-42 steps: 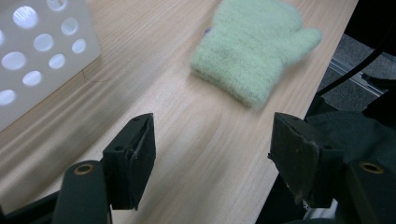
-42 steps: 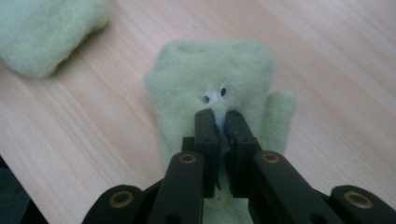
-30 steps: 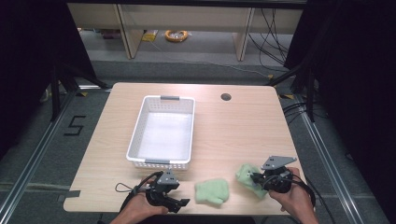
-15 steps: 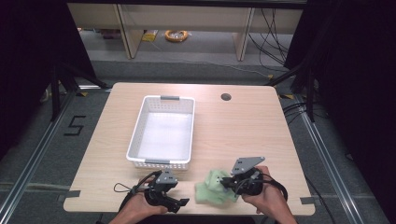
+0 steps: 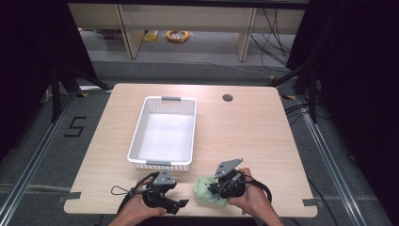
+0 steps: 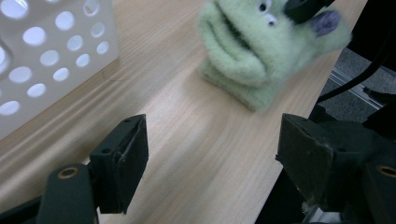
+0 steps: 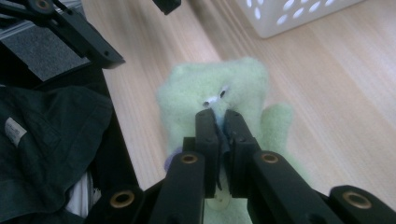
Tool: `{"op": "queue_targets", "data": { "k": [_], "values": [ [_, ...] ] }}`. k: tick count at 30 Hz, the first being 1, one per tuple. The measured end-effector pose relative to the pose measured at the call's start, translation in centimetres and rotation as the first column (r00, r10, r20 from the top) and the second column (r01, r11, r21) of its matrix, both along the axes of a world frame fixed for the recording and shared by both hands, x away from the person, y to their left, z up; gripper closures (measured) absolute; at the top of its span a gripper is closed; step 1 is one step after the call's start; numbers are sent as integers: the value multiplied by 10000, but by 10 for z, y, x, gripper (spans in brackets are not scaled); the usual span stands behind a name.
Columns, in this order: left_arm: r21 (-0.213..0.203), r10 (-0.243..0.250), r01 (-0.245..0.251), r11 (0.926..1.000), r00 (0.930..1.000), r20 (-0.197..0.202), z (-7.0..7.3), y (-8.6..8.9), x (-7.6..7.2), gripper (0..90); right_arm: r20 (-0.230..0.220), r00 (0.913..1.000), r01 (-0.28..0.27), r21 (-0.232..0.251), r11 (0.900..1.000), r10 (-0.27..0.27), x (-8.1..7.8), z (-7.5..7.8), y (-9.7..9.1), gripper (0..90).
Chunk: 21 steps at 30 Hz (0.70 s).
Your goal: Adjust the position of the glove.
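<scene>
plush toy point(image 5: 207, 192), pale green and fuzzy with small eyes and a wide stitched mouth, is lying at the near edge of the table point(image 5: 263, 136), just in front of the white perforated basket point(image 5: 141, 133) and slightly to its right. the right gripper point(image 5: 217, 188) is pinching it: in the right gripper view the two black jaws are standing almost together, with a thin fold of the toy's fabric caught between the pads just behind its eyes. that small bite near the top of the head is probably being taken so the soft body can hang or drag freely while being carried, rather than being crushed whole.

the left gripper point(image 5: 181, 203) is resting on the table to the toy's left, its jaws having just been opening and now standing wide apart, with nothing but bare wood between them in the left gripper view. it is pointing toward the toy's face point(image 6: 261, 46), with the basket's holed wall point(image 6: 51, 56) beside it, which looks like readiness to receive or steady the toy.

the basket is sitting empty, long side running away from the person, close enough that a short lift forward and left should be carrying the toy over its rim. my reading is that the toy is being gathered for dropping into it.
</scene>
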<state>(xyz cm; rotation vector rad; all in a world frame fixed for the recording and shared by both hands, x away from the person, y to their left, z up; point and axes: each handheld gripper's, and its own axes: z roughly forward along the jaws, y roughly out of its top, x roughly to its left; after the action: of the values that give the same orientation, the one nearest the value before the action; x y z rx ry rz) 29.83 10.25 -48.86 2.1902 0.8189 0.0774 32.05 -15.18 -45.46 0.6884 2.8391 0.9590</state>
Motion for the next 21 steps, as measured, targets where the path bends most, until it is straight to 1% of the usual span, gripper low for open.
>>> {"op": "queue_targets", "data": {
  "k": [1,2,3,4,5,6,7,8,9,10,11,12,13,14,15,16,17,18,19,20,21],
  "values": [
    [-109,-68,68,9999,10000,40,0,-1,-1,248,-104,9999,124,-94,9999,-125,-1,-1,1,859],
    [15,-109,110,9999,9999,-18,0,-1,-1,251,-185,9998,32,-30,10000,-32,0,-4,1,851],
    [19,-248,248,9997,9996,101,0,-1,-1,255,-204,9998,58,-120,9999,-61,0,-4,1,843],
    [126,-241,240,9996,9997,93,0,-2,-2,262,-268,9995,170,-163,9997,-174,-1,-5,1,823],
    [73,-300,299,9995,9995,112,-1,-3,-2,266,-198,9996,195,-90,9998,-196,-1,-5,1,787],
    [-122,-154,154,9998,9999,12,-2,-5,-4,270,-355,9988,334,23,9994,-333,-2,-5,1,751],
    [-93,-221,222,9997,9997,99,-2,-6,-4,277,-289,9987,414,184,9990,-408,-1,-5,-1,737],
    [-142,-143,144,9998,9998,99,-2,-7,-5,289,-401,9977,561,150,9983,-554,-3,-1,-3,707],
    [-267,-205,209,9994,9997,138,-1,-9,-6,303,-217,9987,473,347,9983,-466,-2,0,-5,674],
    [-320,-134,139,9994,9998,142,-1,-10,-7,314,-186,9968,787,299,9964,-782,-4,4,-9,658],
    [-327,-213,220,9992,9995,213,-1,-11,-7,328,-6,9977,671,466,9967,-672,-4,6,-13,655],
    [-498,-195,204,9985,9996,187,-1,-12,-8,340,-24,9954,960,482,9942,-960,-8,9,-17,658],
    [-457,-161,173,9988,9996,249,-1,-13,-8,353,154,9947,1006,503,9937,-1014,-9,12,-22,662],
    [-552,-213,229,9982,9994,286,-1,-15,-9,363,124,9938,1100,474,9928,-1107,-10,14,-28,663],
    [-401,-266,278,9988,9992,300,-1,-16,-9,376,235,9926,1182,485,9918,-1195,-12,13,-33,663],
    [-554,-183,197,9983,9995,259,-1,-19,-9,381,256,9932,1121,451,9927,-1133,-12,13,-38,663],
    [-547,-321,338,9979,9990,320,-1,-20,-9,383,123,9910,1329,410,9903,-1335,-14,12,-42,666],
    [-550,-340,360,9978,9987,369,0,-22,-9,391,81,9904,1374,389,9898,-1378,-15,10,-46,669],
    [-657,-241,261,9975,9993,303,0,-25,-9,393,-57,9892,1467,175,9890,-1466,-17,10,-49,676],
    [-544,-424,445,9975,9983,392,1,-27,-8,400,-176,9898,1418,267,9895,-1414,-19,7,-51,676],
    [-447,-495,517,9977,9976,482,2,-29,-6,408,-126,9891,1468,118,9891,-1467,-19,4,-51,676]
  ]
}}
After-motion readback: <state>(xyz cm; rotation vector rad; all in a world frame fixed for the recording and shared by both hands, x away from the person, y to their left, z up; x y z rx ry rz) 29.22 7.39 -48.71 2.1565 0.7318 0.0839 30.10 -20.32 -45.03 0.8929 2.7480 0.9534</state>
